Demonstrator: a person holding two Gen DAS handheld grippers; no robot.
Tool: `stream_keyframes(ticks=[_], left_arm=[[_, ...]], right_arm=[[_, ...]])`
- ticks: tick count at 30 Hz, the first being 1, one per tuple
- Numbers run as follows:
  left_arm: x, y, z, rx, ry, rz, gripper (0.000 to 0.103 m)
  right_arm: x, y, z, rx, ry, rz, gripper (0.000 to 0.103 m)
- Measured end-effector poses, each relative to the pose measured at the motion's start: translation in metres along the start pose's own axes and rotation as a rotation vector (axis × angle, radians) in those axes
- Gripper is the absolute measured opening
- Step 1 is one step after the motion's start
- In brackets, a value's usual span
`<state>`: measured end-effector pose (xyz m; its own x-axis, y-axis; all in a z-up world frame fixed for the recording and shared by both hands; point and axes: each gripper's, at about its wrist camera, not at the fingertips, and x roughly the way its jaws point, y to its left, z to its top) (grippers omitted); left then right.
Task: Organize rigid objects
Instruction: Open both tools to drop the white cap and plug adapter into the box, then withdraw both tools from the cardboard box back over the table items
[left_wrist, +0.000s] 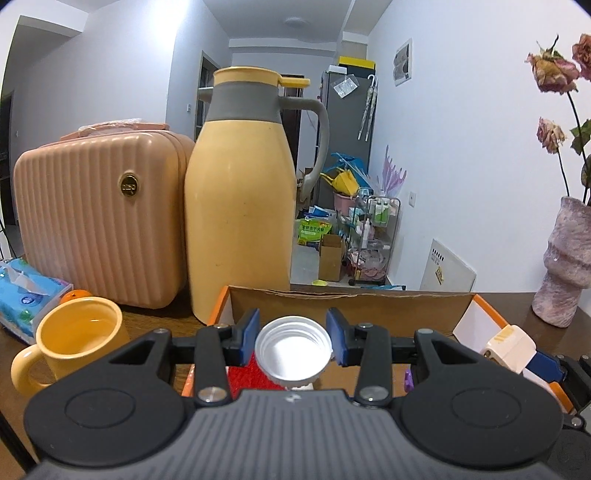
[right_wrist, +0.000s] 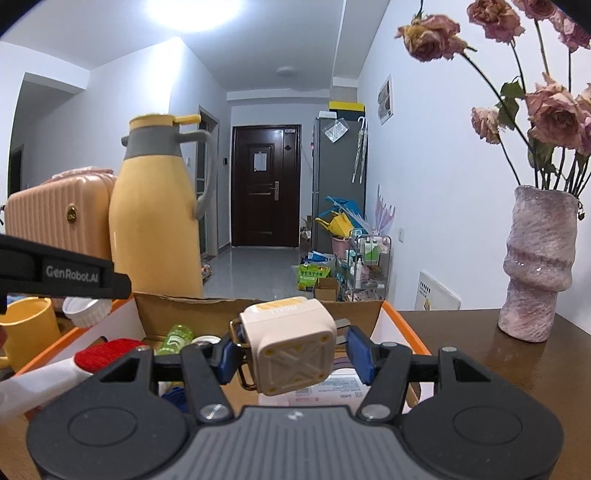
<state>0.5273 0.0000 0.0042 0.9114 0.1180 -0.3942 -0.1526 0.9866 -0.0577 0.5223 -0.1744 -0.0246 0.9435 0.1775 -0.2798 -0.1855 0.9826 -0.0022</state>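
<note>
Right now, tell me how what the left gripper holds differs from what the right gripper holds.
The left gripper holds a white bottle cap: round, hollow, threaded inside, open side facing the camera. The right gripper holds a cream plug adapter: boxy, closed, with yellow markings and metal prongs at its side. The cap looks smaller than the adapter. Both are light-coloured, clamped between blue pads and held over the cardboard box.

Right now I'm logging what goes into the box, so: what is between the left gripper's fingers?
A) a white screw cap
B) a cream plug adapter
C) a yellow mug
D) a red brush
A: the left gripper is closed on the white screw cap, open side toward the camera, above the cardboard box.
</note>
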Motion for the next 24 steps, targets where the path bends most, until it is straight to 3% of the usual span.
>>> stream_keyframes(ticks=[11,13,15,16,18,20,24], left_arm=[[0.015,-0.003,0.0,0.018,0.081,0.017,0.043],[0.014,-0.003,-0.001,0.008,0.08,0.001,0.054],[0.01,-0.004,-0.001,0.015,0.061,-0.001,0.083],[0.007,-0.005,-0.001,0.021,0.045,0.01,0.088],[0.002,-0.007,-0.001,0.035,0.01,0.024,0.103],[-0.002,-0.01,-0.002,0.041,-0.009,0.026,0.103],[-0.002,-0.013,-0.002,0.054,-0.009,0.032,0.103]], right_arm=[[0.03,0.003,-0.002,-0.007,0.072,0.011,0.059],[0.031,0.002,-0.003,-0.007,0.085,0.017,0.061],[0.032,0.001,-0.003,0.003,0.098,0.022,0.08],[0.031,-0.001,-0.003,0.006,0.092,0.019,0.093],[0.028,-0.001,-0.002,0.006,0.08,0.002,0.098],[0.024,-0.002,-0.002,0.012,0.054,-0.018,0.103],[0.025,-0.006,-0.003,0.024,0.054,-0.04,0.103]])
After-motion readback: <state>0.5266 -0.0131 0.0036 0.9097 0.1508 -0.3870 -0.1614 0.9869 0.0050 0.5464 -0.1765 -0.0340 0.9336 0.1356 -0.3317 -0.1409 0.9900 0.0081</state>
